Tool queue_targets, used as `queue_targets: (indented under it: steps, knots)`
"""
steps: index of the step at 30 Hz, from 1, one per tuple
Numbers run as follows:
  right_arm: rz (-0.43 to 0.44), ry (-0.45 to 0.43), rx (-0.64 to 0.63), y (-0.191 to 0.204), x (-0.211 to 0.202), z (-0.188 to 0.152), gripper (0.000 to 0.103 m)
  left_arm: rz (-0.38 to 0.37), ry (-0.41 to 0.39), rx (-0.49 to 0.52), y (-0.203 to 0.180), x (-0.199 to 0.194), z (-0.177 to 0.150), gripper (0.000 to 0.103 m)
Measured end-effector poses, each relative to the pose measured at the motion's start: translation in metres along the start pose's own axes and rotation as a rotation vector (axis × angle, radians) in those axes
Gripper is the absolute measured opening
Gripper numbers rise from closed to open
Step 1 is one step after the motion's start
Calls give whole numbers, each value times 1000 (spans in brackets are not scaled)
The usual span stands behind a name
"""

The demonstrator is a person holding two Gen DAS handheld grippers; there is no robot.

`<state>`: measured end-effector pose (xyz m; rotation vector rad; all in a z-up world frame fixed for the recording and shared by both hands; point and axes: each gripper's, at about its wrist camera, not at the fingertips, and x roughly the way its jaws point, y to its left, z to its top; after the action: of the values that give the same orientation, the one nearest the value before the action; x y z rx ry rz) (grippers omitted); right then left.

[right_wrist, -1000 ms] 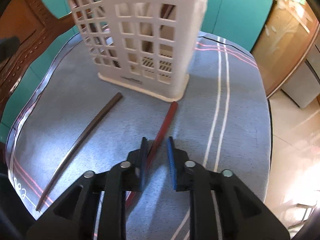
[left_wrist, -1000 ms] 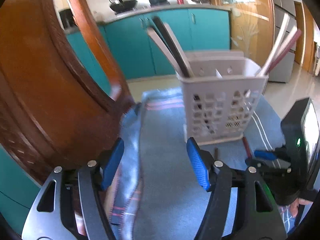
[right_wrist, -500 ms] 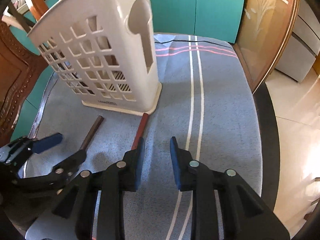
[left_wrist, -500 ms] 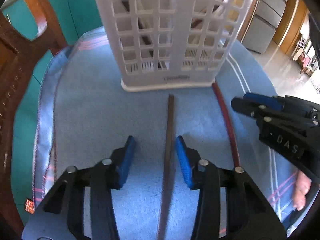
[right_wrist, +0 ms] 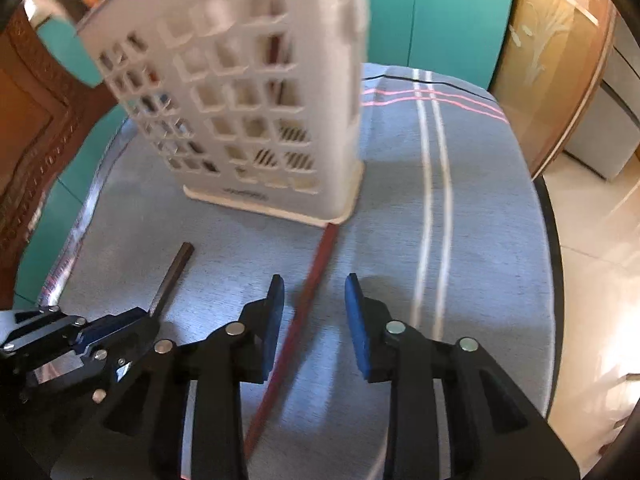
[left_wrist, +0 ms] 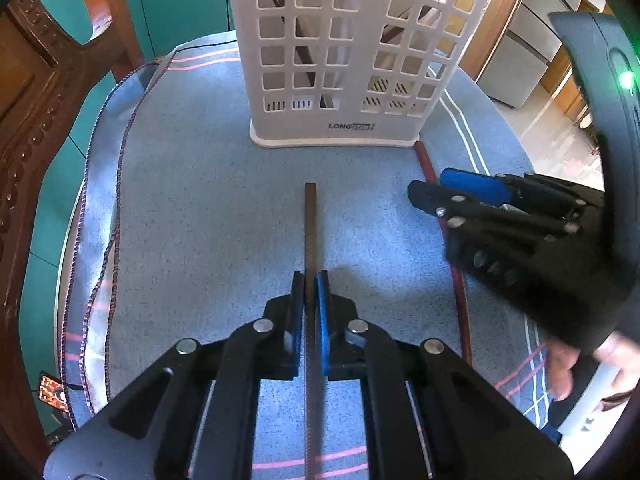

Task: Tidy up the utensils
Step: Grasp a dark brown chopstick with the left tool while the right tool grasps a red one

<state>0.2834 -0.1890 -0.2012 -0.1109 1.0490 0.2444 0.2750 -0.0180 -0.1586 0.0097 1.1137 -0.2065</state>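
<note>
A white slotted utensil basket (left_wrist: 344, 60) stands on the blue cloth (left_wrist: 192, 216) and holds several chopsticks. My left gripper (left_wrist: 310, 284) is shut on a dark brown chopstick (left_wrist: 310, 220) that lies on the cloth and points at the basket. A red chopstick (right_wrist: 316, 268) lies to its right, its far end touching the basket's (right_wrist: 248, 120) base. My right gripper (right_wrist: 314, 292) is open, its jaws either side of the red chopstick, just above it. The right gripper also shows in the left wrist view (left_wrist: 460, 196), and the brown chopstick in the right wrist view (right_wrist: 172, 276).
A carved wooden chair (left_wrist: 36, 92) stands at the left of the cloth-covered table. Teal cabinets (right_wrist: 452, 16) are behind. The table edge drops to a tiled floor (right_wrist: 592, 264) on the right.
My left gripper has closed on the brown chopstick. My right gripper has opened wider and shifted so the red chopstick lies between its jaws.
</note>
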Motion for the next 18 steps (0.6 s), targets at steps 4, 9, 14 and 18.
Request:
queue_targets:
  steps: [4, 9, 14, 18]
  knots:
    - [-27, 15, -86, 18, 0, -4, 13, 5, -18, -8, 3, -9, -7, 16]
    - [49, 102, -136, 16, -10, -16, 10, 13, -31, -18, 5, -13, -2, 31]
    - [58, 53, -107, 10, -21, -19, 28, 21, -34, -17, 4, -7, 10, 34]
    - [37, 27, -78, 5, -24, -16, 33, 46, -10, -3, 1, 7, 15, 34]
